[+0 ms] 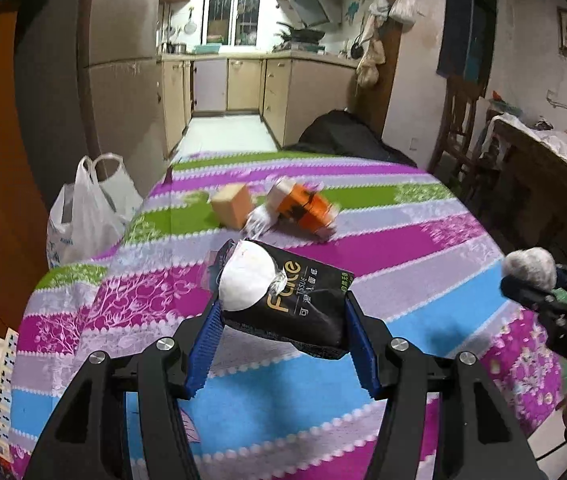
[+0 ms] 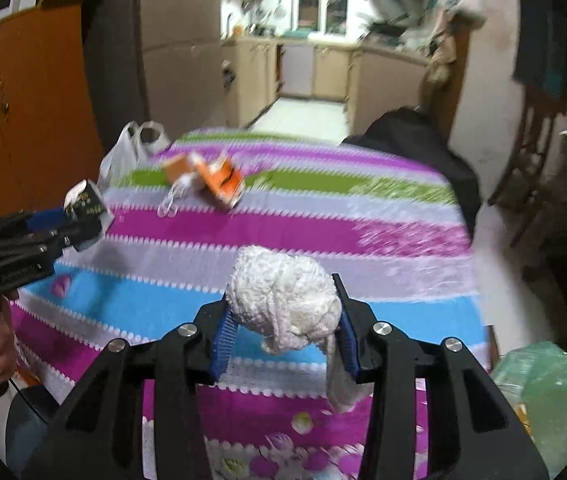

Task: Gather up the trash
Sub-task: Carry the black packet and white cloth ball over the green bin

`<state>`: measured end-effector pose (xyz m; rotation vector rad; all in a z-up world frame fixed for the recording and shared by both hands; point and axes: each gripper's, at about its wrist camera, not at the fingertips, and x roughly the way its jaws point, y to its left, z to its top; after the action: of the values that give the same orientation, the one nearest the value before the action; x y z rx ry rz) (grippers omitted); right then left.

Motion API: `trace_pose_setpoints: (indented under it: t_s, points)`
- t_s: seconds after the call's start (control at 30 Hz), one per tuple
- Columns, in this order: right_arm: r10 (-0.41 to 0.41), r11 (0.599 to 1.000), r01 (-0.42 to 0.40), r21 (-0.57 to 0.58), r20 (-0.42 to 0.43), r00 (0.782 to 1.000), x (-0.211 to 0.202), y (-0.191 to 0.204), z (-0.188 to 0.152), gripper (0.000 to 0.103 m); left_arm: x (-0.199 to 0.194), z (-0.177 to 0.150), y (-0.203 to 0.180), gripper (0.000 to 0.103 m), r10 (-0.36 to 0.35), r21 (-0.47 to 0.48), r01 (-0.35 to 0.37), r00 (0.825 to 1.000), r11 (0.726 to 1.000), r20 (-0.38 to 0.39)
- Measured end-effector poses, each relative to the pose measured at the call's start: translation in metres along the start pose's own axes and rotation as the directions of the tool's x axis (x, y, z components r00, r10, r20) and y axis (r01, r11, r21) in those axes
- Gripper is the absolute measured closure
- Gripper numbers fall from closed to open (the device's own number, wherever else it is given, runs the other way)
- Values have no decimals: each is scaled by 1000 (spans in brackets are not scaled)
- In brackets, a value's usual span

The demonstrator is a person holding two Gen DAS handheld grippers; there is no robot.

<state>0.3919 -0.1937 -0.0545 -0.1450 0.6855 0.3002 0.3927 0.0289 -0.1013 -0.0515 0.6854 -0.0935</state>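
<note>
My left gripper [image 1: 283, 312] is shut on a black tissue pack [image 1: 287, 300], held above the striped tablecloth [image 1: 403, 248]. In the right wrist view the same pack [image 2: 85, 200] shows at the left edge. My right gripper [image 2: 283, 312] is shut on a crumpled white paper wad [image 2: 283, 300], lifted off the cloth; a loose tail hangs from it. From the left wrist view that wad [image 1: 529, 266] appears at the far right. Farther back on the table lie an orange carton [image 1: 303, 208], a tan box [image 1: 233, 204] and a clear wrapper [image 1: 259, 220].
A white plastic bag [image 1: 83, 208] hangs at the table's left edge. A green bag-lined bin [image 2: 539, 384] sits low at the right. A black bag [image 1: 343, 132] rests beyond the far end. Wooden chairs [image 1: 463, 120] stand at the right, an orange cabinet [image 2: 35, 92] at the left.
</note>
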Motion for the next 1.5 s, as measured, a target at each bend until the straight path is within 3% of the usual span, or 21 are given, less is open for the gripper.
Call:
trace_pose_setpoints:
  t_s: [0.33, 0.8, 1.03, 1.23, 1.5]
  points:
    - [-44, 997, 35, 66, 141, 989, -60, -9, -2, 62, -46, 9, -38, 44, -15, 6, 14, 997, 1000, 78]
    - [-53, 995, 37, 95, 176, 983, -78, -14, -7, 61, -75, 9, -62, 44, -28, 17, 26, 994, 1000, 108]
    - [-85, 992, 65, 112, 189, 978, -93, -27, -9, 61, -84, 15, -76, 44, -69, 18, 67, 991, 998, 116]
    - [-151, 981, 123, 148, 190, 970, -115, -58, -10, 61, -86, 27, -120, 44, -137, 74, 129, 984, 989, 110]
    - [-287, 936, 248, 250, 136, 948, -154, -140, -23, 61, -83, 49, -228, 44, -285, 178, 269, 956, 947, 71]
